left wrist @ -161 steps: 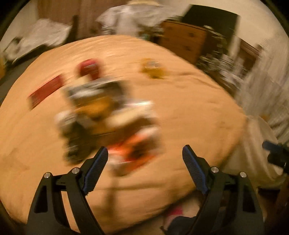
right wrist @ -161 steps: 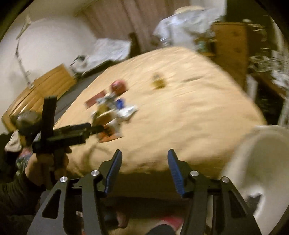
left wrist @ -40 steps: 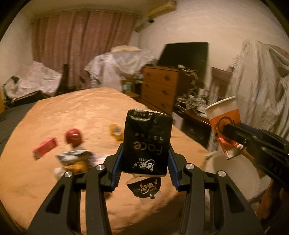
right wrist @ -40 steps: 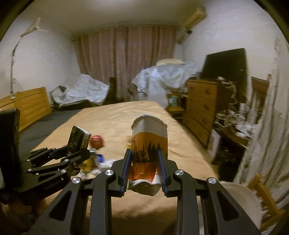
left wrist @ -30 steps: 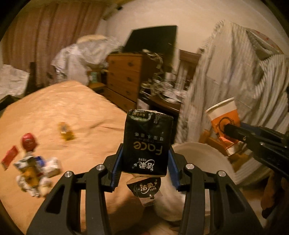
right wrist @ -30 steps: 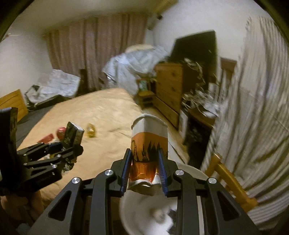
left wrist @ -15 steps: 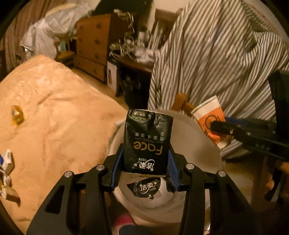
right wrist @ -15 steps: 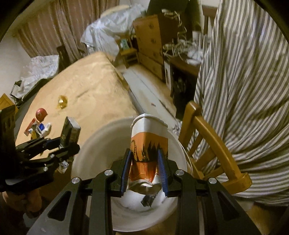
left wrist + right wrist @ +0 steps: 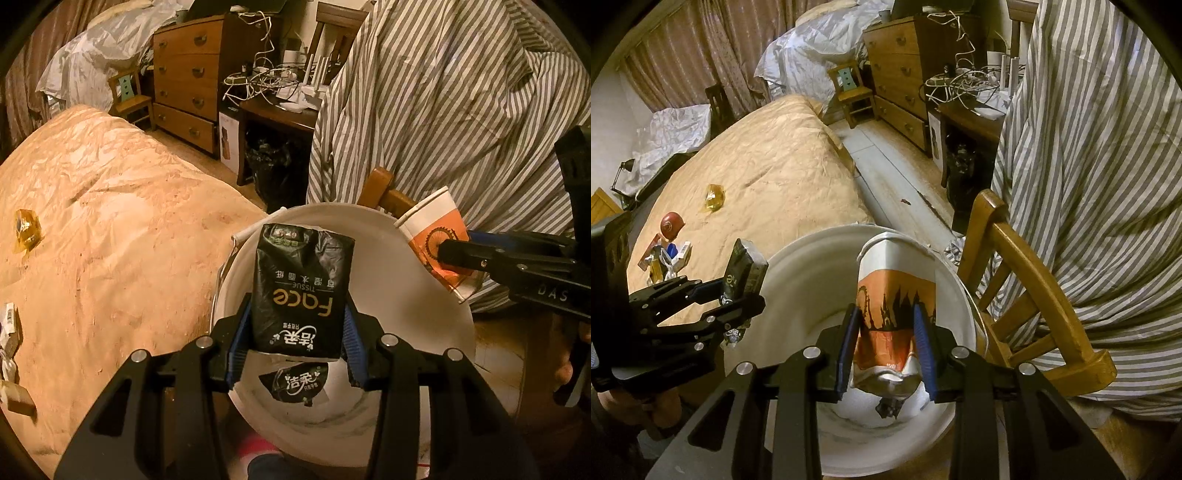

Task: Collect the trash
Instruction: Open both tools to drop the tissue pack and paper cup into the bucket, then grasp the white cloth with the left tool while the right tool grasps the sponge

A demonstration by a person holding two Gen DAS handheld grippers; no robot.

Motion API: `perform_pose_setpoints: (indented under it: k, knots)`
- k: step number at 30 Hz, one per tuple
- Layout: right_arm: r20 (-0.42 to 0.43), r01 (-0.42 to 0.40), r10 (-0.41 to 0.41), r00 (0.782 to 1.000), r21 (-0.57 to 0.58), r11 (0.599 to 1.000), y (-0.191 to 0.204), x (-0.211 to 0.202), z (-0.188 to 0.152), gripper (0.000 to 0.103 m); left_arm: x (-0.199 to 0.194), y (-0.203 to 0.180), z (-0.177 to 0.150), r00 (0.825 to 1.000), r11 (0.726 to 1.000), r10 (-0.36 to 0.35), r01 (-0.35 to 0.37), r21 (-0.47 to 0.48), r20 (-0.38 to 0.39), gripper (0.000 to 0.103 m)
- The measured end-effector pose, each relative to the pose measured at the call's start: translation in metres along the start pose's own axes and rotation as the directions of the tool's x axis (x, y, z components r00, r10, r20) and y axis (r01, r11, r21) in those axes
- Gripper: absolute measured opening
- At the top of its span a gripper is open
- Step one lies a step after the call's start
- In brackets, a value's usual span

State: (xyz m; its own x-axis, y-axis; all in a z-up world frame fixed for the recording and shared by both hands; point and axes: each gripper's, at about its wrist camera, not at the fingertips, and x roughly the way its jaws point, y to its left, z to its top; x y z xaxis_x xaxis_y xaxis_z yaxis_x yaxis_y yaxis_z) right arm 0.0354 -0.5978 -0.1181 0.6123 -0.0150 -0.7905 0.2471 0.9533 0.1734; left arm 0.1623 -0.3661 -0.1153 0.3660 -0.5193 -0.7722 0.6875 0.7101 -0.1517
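White bucket [image 9: 436, 314] sits on the floor right by the bed [image 9: 110, 229], with a dark scrap or two at the bottom. Left claw [image 9: 297, 332] hangs over it pinching a black tissue pack [image 9: 301, 288]. Right claw [image 9: 886, 339] is over the same bucket with a squashed paper cup [image 9: 895, 291] between its pads, jaws easing apart, pads touching the cup. More trash lies on the bed: a yellow wrapper [image 9: 714, 197] and a little pile [image 9: 666, 254].
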Motion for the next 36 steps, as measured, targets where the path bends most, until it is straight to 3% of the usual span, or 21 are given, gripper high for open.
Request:
perform_pose_setpoints:
  k: [1,4,5,19,25,29,36]
  knots:
    - [0.001,0.001,-0.001,1.000,0.001,1.000,0.000,0.000,0.000,0.034,-0.002,-0.002,0.000,1.000,1.000,0.007,-0.007,0.002,0.007,0.047]
    - [0.007,-0.008,0.007,1.000,0.013,1.000,-0.003,-0.002,-0.001,0.038,-0.006,0.000,0.000,0.999,1.000,0.026,-0.026,-0.003,0.028,0.078]
    - [0.009,-0.009,0.009,1.000,0.016,1.000,-0.003,-0.001,-0.001,0.039,-0.008,0.000,0.000,0.999,0.999,0.034,-0.034,-0.003,0.037,0.081]
    - [0.071,-0.026,0.027,0.997,-0.011,1.000,0.012,-0.018,-0.001,0.040,-0.024,0.013,-0.006,0.997,0.999,0.045,-0.044,-0.011,0.057,0.081]
    - [0.177,-0.073,0.098,0.979,-0.143,0.987,0.075,-0.041,-0.006,0.050,-0.051,0.050,-0.027,0.991,0.994,0.104,-0.102,-0.028,0.084,0.081]
    - [0.189,-0.141,0.188,0.964,-0.238,0.961,0.132,-0.037,-0.012,0.056,-0.072,0.110,-0.054,0.982,0.979,0.171,-0.160,-0.123,0.081,0.081]
    - [0.083,-0.283,0.335,0.938,-0.374,0.883,0.251,0.013,-0.024,0.057,-0.126,0.228,-0.118,0.948,0.896,0.311,-0.268,-0.354,0.070,0.081]
